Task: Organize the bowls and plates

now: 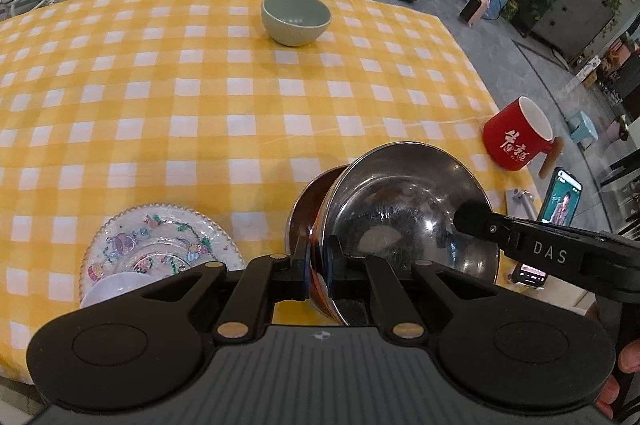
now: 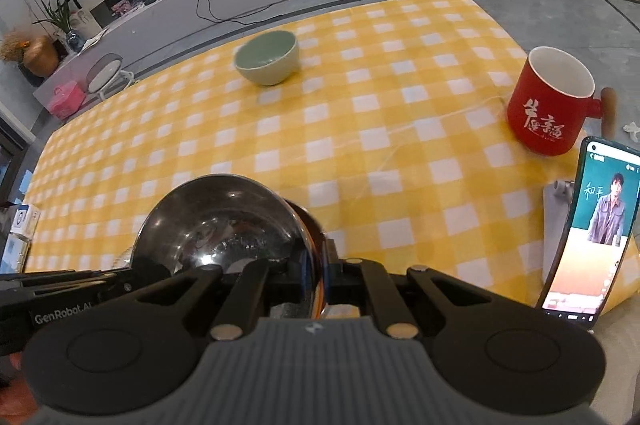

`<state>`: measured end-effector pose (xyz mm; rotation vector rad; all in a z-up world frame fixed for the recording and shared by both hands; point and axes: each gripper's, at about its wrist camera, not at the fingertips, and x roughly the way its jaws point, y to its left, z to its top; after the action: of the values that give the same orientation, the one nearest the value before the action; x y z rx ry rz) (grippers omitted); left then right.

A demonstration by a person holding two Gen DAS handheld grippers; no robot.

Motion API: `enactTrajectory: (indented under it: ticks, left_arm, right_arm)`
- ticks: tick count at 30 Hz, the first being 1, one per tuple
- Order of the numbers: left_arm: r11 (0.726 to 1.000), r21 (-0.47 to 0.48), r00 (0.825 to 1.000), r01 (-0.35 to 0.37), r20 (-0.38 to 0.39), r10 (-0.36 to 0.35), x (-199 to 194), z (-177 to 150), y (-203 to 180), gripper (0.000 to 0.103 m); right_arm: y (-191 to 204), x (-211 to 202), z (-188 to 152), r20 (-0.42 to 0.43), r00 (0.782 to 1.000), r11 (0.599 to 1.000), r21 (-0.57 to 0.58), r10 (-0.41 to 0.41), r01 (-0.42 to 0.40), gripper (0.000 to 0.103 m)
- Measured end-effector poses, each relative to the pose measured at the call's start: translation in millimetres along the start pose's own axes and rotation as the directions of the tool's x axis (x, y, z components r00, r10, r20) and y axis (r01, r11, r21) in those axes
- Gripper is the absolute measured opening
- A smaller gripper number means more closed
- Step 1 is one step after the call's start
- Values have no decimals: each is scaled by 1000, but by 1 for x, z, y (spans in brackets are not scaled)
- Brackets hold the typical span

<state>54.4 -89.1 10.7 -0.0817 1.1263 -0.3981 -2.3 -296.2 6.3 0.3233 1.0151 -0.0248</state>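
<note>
While both tools grip steel bowl (image 1: 408, 209) rim, copper bowl (image 1: 308, 201) beneath mostly hidden; floral plate (image 1: 160, 245) partly cut off.

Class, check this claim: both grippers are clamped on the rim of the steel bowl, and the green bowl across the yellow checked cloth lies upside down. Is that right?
Not quite. The green bowl stands upright, its open mouth facing up; the left wrist view shows its inside. The rest holds: the left gripper and right gripper each pinch the rim of the steel bowl above the checked cloth.
</note>
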Motion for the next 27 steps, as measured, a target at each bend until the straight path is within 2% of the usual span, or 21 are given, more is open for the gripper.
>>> enactTrajectory:
  ticks: [14,23,27]
  left_arm:
    - [995,44,996,-91,7,91,14,4,-2,5]
    - [996,48,997,-74,11,74,15,4,0,6]
    - [998,47,999,-48,21,47,12,4,3,8]
  right_arm:
    - [2,25,-4,1,1000,999,-25,-25,25,5]
    - [4,32,-5,-7,999,998,-44,-40,40,4]
    - [4,28,-5,10,1000,999,-31,-25,25,13]
